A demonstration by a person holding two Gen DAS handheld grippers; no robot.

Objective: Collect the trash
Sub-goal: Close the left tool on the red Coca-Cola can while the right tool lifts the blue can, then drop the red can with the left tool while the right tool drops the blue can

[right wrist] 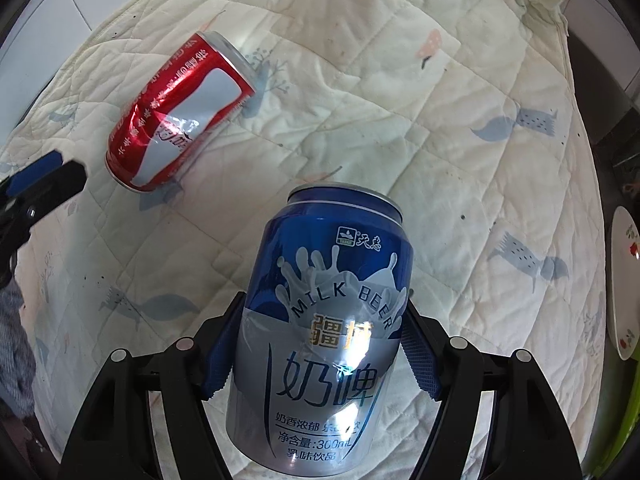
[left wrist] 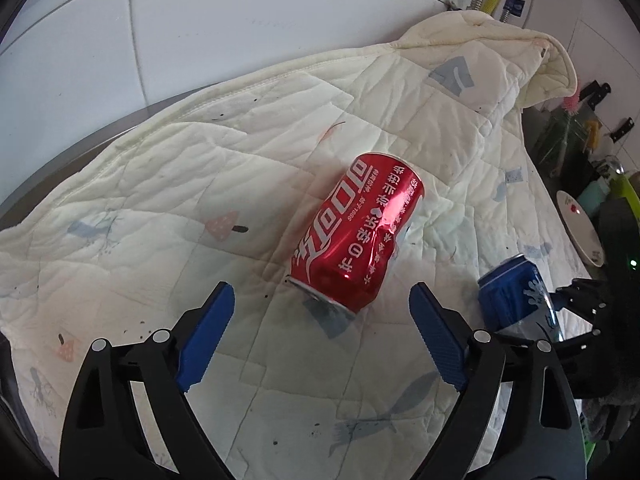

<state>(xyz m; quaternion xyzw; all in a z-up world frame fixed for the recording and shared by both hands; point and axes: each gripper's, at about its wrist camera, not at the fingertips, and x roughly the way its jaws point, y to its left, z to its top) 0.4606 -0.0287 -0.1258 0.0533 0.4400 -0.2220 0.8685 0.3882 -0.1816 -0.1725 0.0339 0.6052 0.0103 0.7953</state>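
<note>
Blue can (left wrist: 516, 300) was half hidden behind left gripper's finger (left wrist: 440, 340) — plate (right wrist: 624, 284) cut by frame edge, right-side counter clutter (left wrist: 576, 136) too blurred to identify.

A dented red cola can (left wrist: 356, 236) is lying on its side on the quilted cream cloth (left wrist: 200, 168), its crumpled end nearer. To its right, a blue-and-silver milk beer can (right wrist: 320, 320) is sitting clamped between tongs pads.

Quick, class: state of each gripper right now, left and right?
Left gripper: jaws open, nothing held; the dented red can lies on the quilt just ahead of it.
Right gripper: closed on the blue milk beer can.
</note>
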